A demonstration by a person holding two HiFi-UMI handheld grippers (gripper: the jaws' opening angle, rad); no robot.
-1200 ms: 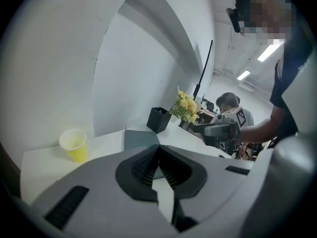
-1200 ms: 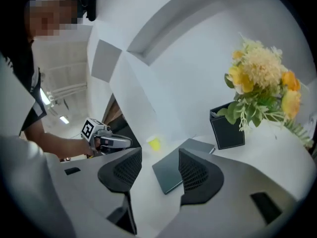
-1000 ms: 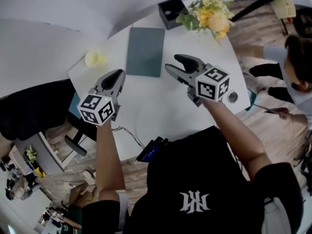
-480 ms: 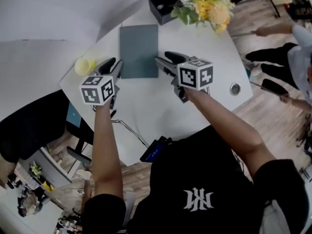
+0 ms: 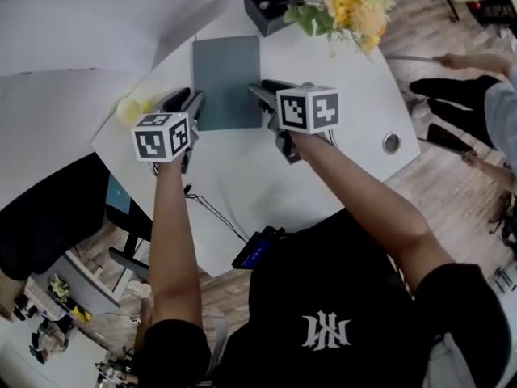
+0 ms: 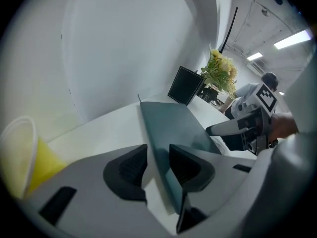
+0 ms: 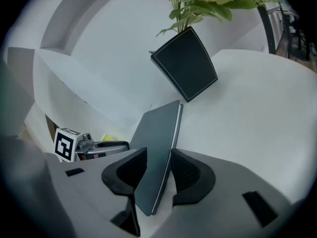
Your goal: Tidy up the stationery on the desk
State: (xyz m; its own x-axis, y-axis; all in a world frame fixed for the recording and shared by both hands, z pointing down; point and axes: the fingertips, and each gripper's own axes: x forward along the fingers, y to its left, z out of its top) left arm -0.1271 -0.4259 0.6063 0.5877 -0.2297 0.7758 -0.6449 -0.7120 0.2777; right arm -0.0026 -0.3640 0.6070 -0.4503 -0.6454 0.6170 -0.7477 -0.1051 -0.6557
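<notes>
Left gripper (image 5: 186, 100) and right gripper (image 5: 260, 88), jaws of each apart and not yet clamped, straddled opposite long edges of the notebook (image 5: 227, 75) lying on the desk (image 5: 347, 168), presumably for a level two-sided lift.

place: office | cues: white desk (image 5: 242, 168); cable grommet (image 5: 391, 142); ceiling strip light (image 6: 294, 37)

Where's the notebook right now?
Head view: the notebook lies on the desk, side edges between the left gripper and right gripper jaws, black box beyond.
</notes>
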